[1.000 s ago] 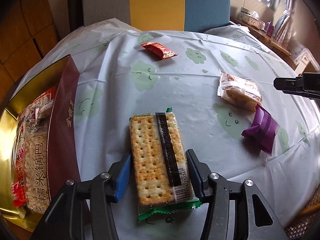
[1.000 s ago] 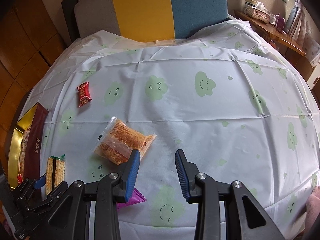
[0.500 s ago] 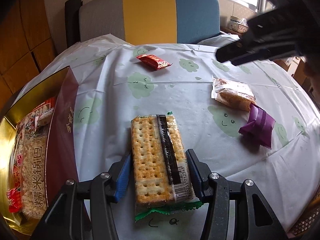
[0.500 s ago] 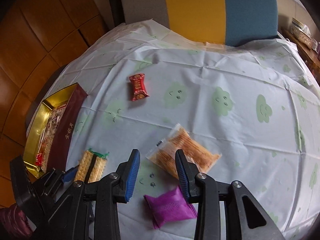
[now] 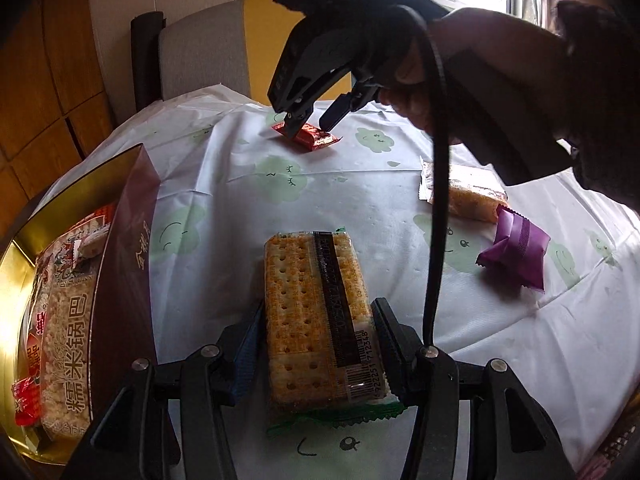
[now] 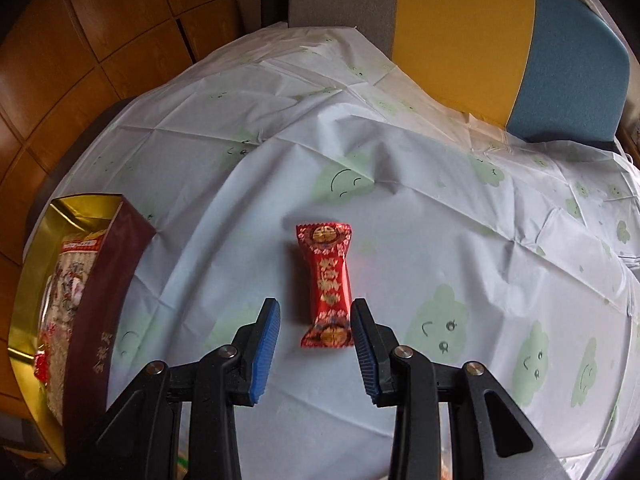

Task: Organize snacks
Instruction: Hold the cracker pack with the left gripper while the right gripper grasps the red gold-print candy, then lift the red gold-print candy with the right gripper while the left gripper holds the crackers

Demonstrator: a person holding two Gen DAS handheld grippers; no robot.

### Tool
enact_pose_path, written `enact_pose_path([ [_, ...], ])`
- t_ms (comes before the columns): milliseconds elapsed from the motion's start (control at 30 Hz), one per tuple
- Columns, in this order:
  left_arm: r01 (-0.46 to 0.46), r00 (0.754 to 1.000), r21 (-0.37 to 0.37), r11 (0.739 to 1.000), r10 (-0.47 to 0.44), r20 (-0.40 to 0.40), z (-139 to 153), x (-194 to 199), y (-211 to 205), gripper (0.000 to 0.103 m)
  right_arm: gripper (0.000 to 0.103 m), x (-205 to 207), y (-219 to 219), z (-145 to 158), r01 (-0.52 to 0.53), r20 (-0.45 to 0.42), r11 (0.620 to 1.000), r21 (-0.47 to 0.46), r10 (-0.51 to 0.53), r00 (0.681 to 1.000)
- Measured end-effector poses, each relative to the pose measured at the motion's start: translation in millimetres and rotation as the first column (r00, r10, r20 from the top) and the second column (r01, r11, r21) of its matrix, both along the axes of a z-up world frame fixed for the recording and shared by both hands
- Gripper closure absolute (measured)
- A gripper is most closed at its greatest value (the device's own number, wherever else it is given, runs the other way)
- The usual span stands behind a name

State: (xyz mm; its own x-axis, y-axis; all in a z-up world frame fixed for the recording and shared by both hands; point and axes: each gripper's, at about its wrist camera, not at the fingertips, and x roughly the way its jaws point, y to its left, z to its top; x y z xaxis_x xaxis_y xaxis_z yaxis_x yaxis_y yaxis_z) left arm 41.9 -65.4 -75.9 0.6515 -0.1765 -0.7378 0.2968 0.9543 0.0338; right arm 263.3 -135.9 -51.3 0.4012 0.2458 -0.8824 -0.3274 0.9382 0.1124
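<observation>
The cracker pack (image 5: 316, 320) lies flat on the tablecloth (image 5: 360, 200) beside the gold box (image 5: 132, 264) (already holding snacks), and the left gripper (image 5: 318, 350) pinches its near end from both sides. Farther off, the red candy (image 6: 328, 284) lies between the spread jaws of the right gripper (image 6: 316, 340), whose pads stand clear of its wrapper.

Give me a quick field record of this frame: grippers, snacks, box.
left gripper: shut on cracker pack, pack on the cloth
right gripper: open, straddling red candy, pads not touching
loose snacks: purple packet, rice cake pack
box: open, gold inside, at the table's left edge, snacks already in it
table: white cloth, green cloud print
</observation>
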Motion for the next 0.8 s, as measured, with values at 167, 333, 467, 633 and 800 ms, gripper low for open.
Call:
enact_pose_path([
  [167, 0.0, 1.0, -0.011, 1.0, 0.0, 0.002, -0.4, -0.1, 1.4, 0.049, 0.081, 12.5, 5.3, -16.4, -0.007, -0.026, 1.0, -0.02, 0.006, 1.0],
  [333, -0.002, 1.0, -0.012, 1.0, 0.002, 0.005, -0.7, -0.2, 1.0, 0.049, 0.081, -24.0, -4.4, 1.5, -0.065, -0.01, 0.998, 0.003, 0.065, 0.998],
  [467, -0.004, 1.0, -0.011, 1.0, 0.004, 0.002, -0.1, -0.1, 0.1, 0.049, 0.081, -64.3, -30.9, 12.9, -0.054, -0.047, 0.998, 0.026, 0.056, 0.997],
  [633, -0.003, 1.0, -0.007, 1.0, 0.003, -0.003, -0.1, 2.9, 0.2, 0.049, 0.081, -111.7, -86.9, 27.0, 0.059, -0.034, 0.997, 0.047, -0.057, 0.998],
  [800, -0.001, 1.0, 0.008, 1.0, 0.001, -0.002, -0.8, 1.1, -1.9, 0.049, 0.081, -148.1, -144.6, 31.1, 0.212, -0.036, 0.976, 0.049, -0.211, 0.977],
])
